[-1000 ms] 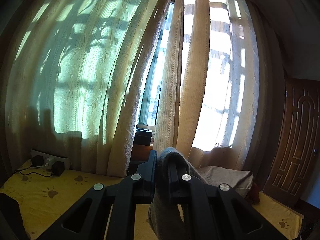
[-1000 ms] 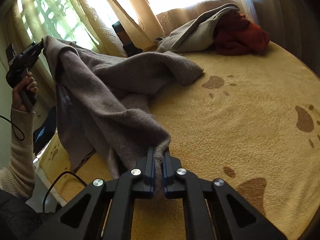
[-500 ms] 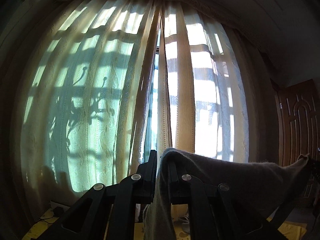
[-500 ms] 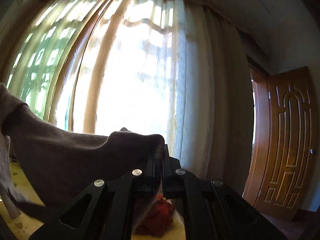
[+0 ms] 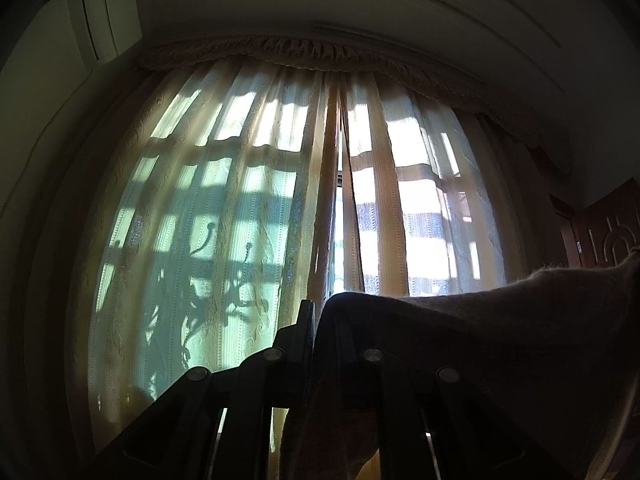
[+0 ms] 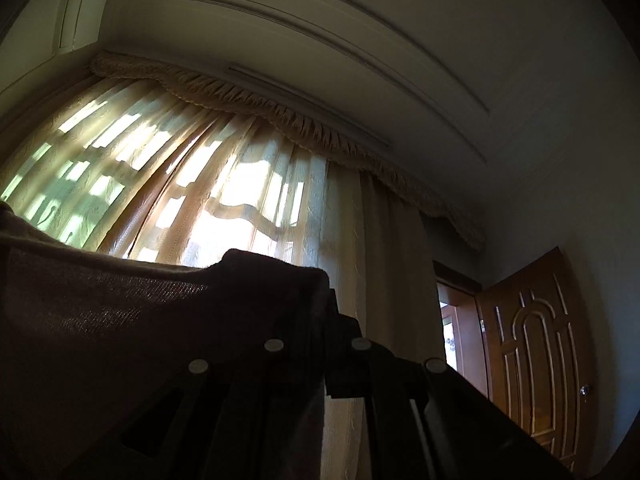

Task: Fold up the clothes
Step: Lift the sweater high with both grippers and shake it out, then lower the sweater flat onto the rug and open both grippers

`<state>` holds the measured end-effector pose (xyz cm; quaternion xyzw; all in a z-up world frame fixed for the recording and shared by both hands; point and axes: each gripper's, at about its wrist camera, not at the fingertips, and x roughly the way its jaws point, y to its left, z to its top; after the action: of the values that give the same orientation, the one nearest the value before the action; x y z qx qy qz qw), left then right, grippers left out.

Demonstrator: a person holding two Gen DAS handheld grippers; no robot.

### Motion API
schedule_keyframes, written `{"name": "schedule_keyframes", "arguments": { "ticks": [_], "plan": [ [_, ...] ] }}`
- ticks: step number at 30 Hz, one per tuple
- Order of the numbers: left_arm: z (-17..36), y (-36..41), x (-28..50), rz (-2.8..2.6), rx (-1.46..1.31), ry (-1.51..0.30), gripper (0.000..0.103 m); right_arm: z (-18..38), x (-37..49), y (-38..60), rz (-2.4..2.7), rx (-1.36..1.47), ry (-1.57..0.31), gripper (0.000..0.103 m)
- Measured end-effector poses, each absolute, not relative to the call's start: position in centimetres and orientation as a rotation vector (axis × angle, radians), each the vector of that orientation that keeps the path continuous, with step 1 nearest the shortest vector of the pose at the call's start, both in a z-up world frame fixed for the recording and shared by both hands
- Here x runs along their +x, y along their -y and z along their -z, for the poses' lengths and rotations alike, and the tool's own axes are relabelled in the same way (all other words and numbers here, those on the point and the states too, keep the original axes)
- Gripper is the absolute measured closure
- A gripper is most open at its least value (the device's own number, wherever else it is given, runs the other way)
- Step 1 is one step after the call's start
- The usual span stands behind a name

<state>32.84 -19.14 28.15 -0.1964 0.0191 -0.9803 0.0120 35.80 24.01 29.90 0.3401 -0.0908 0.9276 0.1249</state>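
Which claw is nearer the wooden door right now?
Right, judging by view. The wooden door looms large beside the right claw; from the left claw, only its edge shows, far right.

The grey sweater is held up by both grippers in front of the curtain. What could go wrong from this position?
1. Each gripper pinches only a small fold: the left gripper and the right gripper are shut on the grey sweater near its top edge, so a corner may slip out.
2. Both cameras face the curtain and ceiling; the surface below is not visible, so laying the sweater down may be imprecise.
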Motion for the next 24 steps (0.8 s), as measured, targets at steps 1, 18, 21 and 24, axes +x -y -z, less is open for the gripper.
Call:
{"name": "schedule_keyframes", "arguments": {
  "ticks": [1, 18, 21, 24],
  "plan": [
    [-27.9, 19.2, 33.8, 3.052, -0.624, -0.057, 0.093, -29.7, 36.6, -23.9, -2.685, 1.018, 0.266, 0.098],
    [-18.8, 21.5, 31.6, 2.908, -0.041, 0.196, 0.092, -22.7, 24.6, -16.9, -2.995, 0.557, 0.42, 0.098],
    [-14.8, 25.0, 24.2, 2.857, 0.246, 0.133, 0.092, -19.1, 16.7, -13.9, -3.152, 0.231, 0.435, 0.097],
    [-9.5, 28.0, 16.5, 2.786, 0.533, 0.033, 0.092, -14.5, 9.1, -10.1, -3.212, -0.071, 0.517, 0.097]
  ]
}}
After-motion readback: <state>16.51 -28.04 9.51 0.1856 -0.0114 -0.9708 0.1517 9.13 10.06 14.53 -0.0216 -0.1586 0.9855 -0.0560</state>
